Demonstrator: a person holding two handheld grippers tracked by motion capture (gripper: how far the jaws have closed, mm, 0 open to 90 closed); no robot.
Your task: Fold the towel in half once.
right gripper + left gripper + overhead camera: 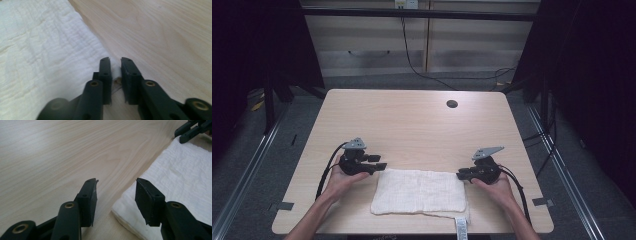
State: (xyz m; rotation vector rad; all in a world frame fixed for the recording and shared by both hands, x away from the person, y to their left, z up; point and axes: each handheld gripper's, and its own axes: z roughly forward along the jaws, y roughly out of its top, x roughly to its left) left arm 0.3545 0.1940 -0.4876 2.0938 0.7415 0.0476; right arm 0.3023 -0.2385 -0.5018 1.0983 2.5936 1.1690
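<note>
One folded white cloth [419, 191] is lying on the worktop [412, 120], near its front edge, between two grippers. The left gripper [381, 162] is sitting at the cloth's far-left corner, jaws spread wide, pads touching nothing; the corner is lying just under the right-hand jaw. The right gripper [460, 175] is sitting at the cloth's far-right corner, jaws clenching a small pinch of that corner [115, 71]. The high view is showing a label tag [460, 226] at the cloth's front edge.

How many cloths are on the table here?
1: a folded white cloth lies on the table near its front edge, between the left gripper and right gripper.
</note>
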